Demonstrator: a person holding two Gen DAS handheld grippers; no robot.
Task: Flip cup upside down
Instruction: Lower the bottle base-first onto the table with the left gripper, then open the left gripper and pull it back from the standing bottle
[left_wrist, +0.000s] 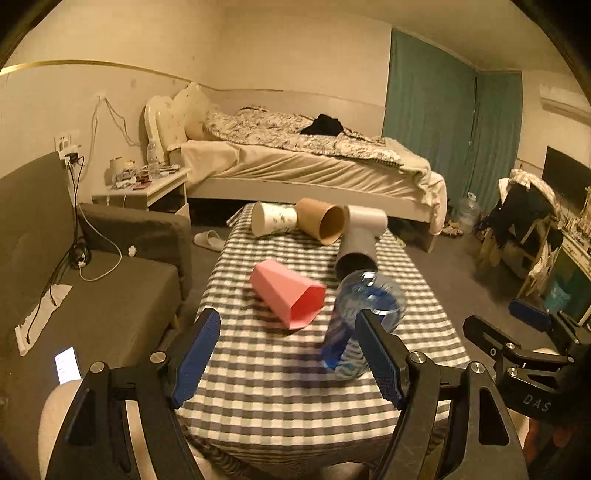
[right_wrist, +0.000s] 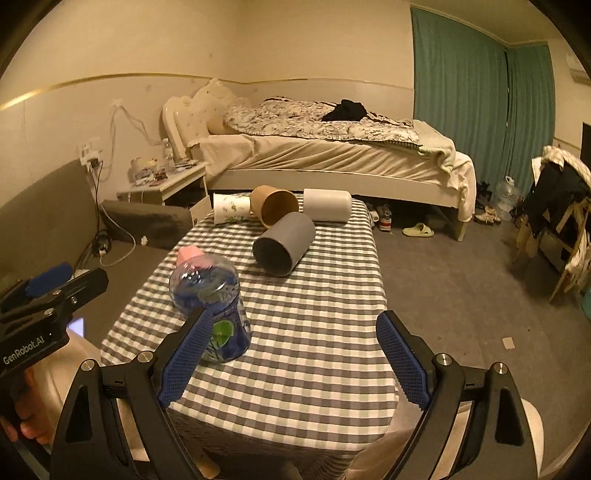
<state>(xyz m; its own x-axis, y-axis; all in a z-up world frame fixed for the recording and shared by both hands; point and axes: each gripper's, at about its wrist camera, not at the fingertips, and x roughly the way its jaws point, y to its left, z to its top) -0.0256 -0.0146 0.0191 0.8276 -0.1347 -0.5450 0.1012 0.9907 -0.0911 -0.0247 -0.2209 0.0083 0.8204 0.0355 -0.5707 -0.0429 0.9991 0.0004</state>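
Low in the left wrist view the left gripper (left_wrist: 288, 354) is seen with fingers spread wide and nothing between them; in the right wrist view the right gripper (right_wrist: 295, 363) is likewise held spread and empty above the near edge of the checked table (right_wrist: 314, 369). Just past the fingers a clear bottle (right_wrist: 212, 306) with a blue label is shown, apparently upside down on its neck, though blur makes that uncertain. Beyond it, at mid-frame in the left view, a pink cup (left_wrist: 288, 293) is lying on its side with its mouth turned toward the lower right. Further up, a grey cup (right_wrist: 282, 244) is lying on its side, and along the far edge a floral cup (right_wrist: 231, 208), a brown cup (right_wrist: 275, 206) and a white cup (right_wrist: 327, 205) are lying on their sides too. Five cups and one bottle are counted, with two grippers. No cup is seen standing mouth down, so the flipping is judged not yet begun for any of them; which cup is meant cannot be told, though the pink one lies nearest the left gripper.
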